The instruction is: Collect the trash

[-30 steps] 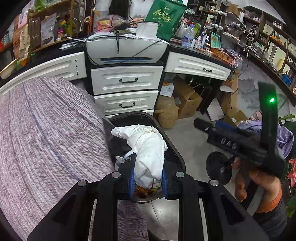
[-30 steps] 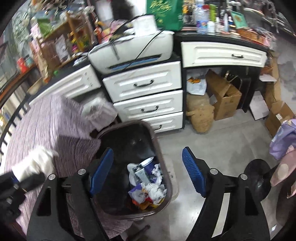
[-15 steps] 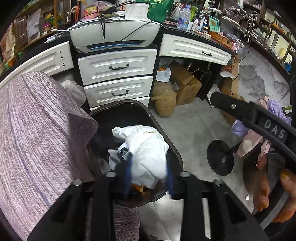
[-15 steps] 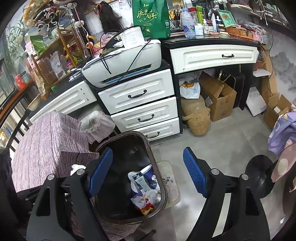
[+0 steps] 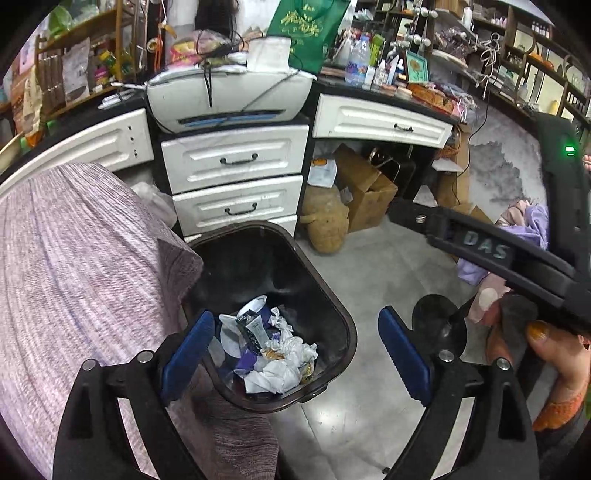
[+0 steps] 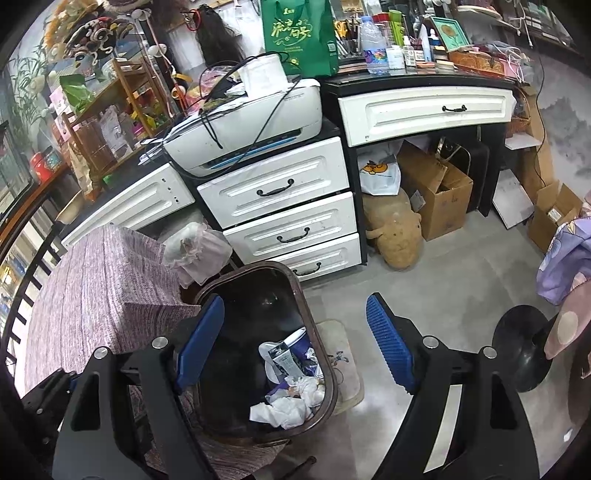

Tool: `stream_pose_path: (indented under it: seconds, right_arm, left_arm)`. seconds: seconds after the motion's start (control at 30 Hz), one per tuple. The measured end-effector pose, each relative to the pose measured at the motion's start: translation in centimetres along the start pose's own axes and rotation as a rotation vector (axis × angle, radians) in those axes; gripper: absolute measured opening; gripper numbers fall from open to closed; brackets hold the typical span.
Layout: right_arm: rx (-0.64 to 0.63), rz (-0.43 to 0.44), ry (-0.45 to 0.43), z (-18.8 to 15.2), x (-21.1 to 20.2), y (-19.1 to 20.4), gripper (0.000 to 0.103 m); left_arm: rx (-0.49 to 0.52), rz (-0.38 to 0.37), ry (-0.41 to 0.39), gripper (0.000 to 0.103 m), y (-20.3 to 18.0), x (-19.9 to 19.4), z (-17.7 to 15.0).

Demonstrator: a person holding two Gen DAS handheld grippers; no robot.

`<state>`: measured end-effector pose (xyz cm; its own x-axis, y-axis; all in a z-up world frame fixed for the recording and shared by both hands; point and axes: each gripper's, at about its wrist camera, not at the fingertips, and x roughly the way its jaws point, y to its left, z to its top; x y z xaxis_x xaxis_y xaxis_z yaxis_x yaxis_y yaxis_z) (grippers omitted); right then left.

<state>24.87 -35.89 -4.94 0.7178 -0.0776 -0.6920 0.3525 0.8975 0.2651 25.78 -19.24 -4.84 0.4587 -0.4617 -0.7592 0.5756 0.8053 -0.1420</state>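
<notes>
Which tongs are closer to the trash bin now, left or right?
Left, slightly. The left tongs, open and empty after just opening, hang directly over the trash bin. The right tongs, also open, sit higher, with one finger over the floor beside it.

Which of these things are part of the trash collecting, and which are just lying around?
Part of the job:
- dark trash bin beside the cloth-covered table
- crumpled white paper lying in the bin
- left gripper, fingers wide open above the bin, empty
- right gripper, open, empty

Just lying about:
- printer
- green bag
- cardboard box
- water bottle
</notes>
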Motion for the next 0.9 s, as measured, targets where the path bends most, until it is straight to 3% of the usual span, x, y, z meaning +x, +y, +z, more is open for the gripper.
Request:
stream_pose_path:
  seconds: [0.13,0.43,0.63,0.73,0.9]
  right_arm:
    - [-0.027,0.020,-0.009,-0.4,-0.6,1.3,0.086]
    - [-0.127,0.067,-0.046,-2.8,-3.6,6.2,0.093]
    - [-0.192,0.052,-0.139,-5.7,-7.5,8.7,0.097]
    - [-0.227,-0.041,-0.201,-7.4,-9.6,9.7,0.097]
    - [-0.237,0.028,-0.264,-9.5,-13.5,9.8,0.097]
  left_arm:
    - [0.007,0.020,-0.084,0.098,0.1,-2.7,-0.7]
    - [-0.003,0.114,-0.213,0.097,1.4,-8.4,-3.6]
    - [0.000,0.197,-0.322,0.098,1.8,-12.4,-6.2]
    - [-0.004,0.257,-0.355,0.098,1.6,-13.8,-7.7]
    - [-0.045,0.349,-0.426,0.098,1.8,-16.7,-10.2]
